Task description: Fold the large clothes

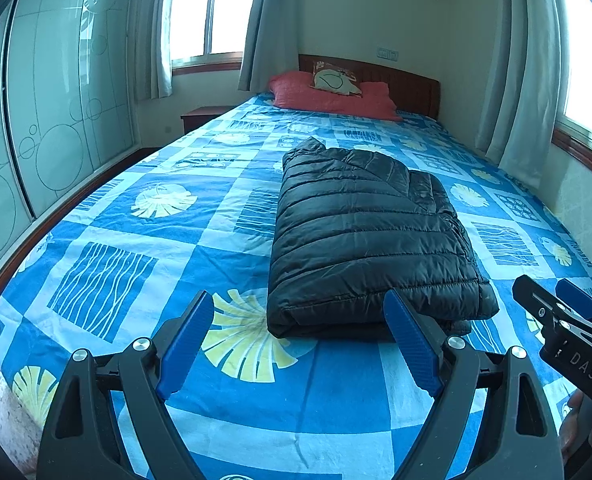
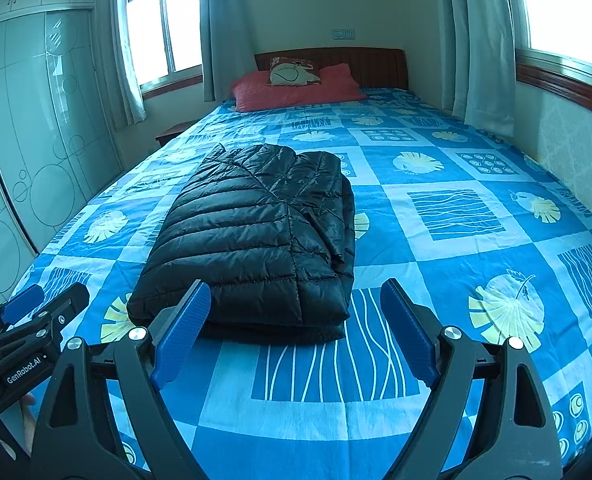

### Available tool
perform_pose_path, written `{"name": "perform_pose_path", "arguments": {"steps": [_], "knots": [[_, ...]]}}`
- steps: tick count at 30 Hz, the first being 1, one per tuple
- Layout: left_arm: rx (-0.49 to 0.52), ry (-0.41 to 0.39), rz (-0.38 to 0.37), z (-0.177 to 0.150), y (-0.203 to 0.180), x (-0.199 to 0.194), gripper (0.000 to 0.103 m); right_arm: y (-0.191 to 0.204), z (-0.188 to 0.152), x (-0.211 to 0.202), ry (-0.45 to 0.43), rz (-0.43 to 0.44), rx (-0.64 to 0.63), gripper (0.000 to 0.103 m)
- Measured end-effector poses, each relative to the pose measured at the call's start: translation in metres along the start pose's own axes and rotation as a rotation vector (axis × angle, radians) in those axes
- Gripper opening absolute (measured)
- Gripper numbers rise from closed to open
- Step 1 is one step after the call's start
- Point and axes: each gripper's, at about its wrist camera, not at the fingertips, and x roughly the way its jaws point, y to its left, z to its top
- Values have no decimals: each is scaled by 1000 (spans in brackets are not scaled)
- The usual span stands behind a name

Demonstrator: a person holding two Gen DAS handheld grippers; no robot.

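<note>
A black quilted puffer jacket (image 1: 360, 236) lies folded into a compact rectangle on the bed's blue patterned sheet (image 1: 135, 216); it also shows in the right wrist view (image 2: 255, 240). My left gripper (image 1: 300, 340) is open and empty, held above the sheet just short of the jacket's near edge. My right gripper (image 2: 296, 332) is open and empty, also just short of the near edge, toward the jacket's right corner. Each gripper shows at the edge of the other's view: the right one (image 1: 564, 316), the left one (image 2: 35, 312).
Red pillows (image 1: 328, 96) and a small printed cushion (image 1: 336, 78) lie at the wooden headboard (image 1: 412, 84). A glass-door wardrobe (image 1: 55, 112) stands on the left, a nightstand (image 1: 203, 116) beside the bed. Curtained windows are at the back and right; a wall runs along the bed's right side.
</note>
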Motion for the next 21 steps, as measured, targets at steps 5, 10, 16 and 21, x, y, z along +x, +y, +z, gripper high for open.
{"name": "perform_pose_path", "arguments": {"steps": [5,10,16,21], "knots": [[4,10,-6,2,-2,-1,86,0,1,-1,-2,2,0,86],[4,-11,-14,3,-3,-5,86,0,3,-3,-5,4,-3,86],[15,-30,-21,7,-6,-9,86,1,4,-5,-7,6,-6,86],[-4,-26,-30,7,-4,-9,86,1,3,-4,-7,5,-6,86]]}}
